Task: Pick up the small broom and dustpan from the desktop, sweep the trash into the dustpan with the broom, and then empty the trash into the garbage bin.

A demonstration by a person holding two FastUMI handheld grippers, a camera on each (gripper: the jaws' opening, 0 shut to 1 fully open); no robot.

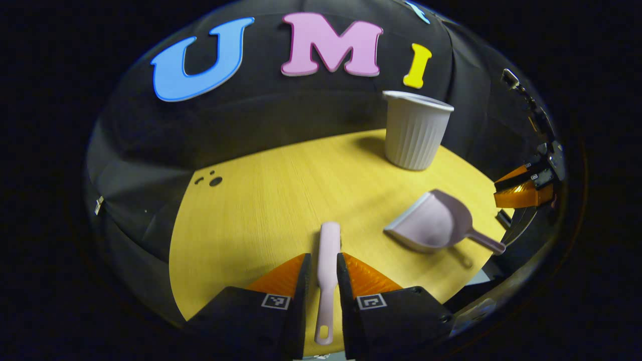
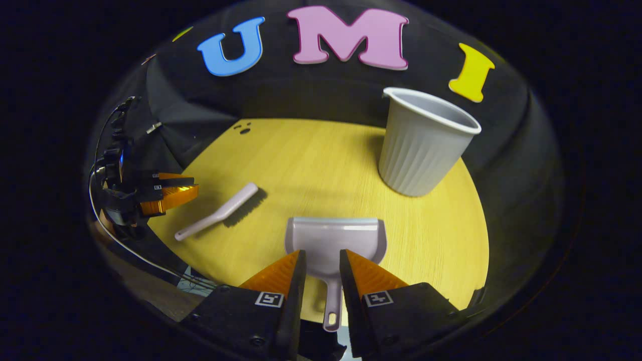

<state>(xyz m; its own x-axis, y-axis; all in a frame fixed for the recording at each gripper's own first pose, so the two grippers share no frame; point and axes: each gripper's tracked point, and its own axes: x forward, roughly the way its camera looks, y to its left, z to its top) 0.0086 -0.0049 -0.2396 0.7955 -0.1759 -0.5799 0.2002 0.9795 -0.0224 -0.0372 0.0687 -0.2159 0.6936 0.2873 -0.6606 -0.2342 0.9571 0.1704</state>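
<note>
Closing on the 2 handles squarely is the judgement for this step: each of the tongs should settle low on its handle, centred between the fingers, before any lift, so that neither tool twists out as it leaves the worktop.

On the left, the left tongs stand a little apart, with the small broom lying between the fingers, its handle running back toward the camera. Gaps show on both sides of the handle, so they are not clamped on it, and the broom rests flat on the wood. In the right gripper view the same broom lies near the worktop's left edge, just beside the left tongs.

Further right, the dustpan sits with its mouth toward the middle of the worktop. The right tongs straddle its handle, parted and not gripping, the dustpan flat on the worktop.

Behind it stands the ribbed garbage bin, upright and open. Small dark bits of trash lie at the far left edge, well apart from both tools.
</note>
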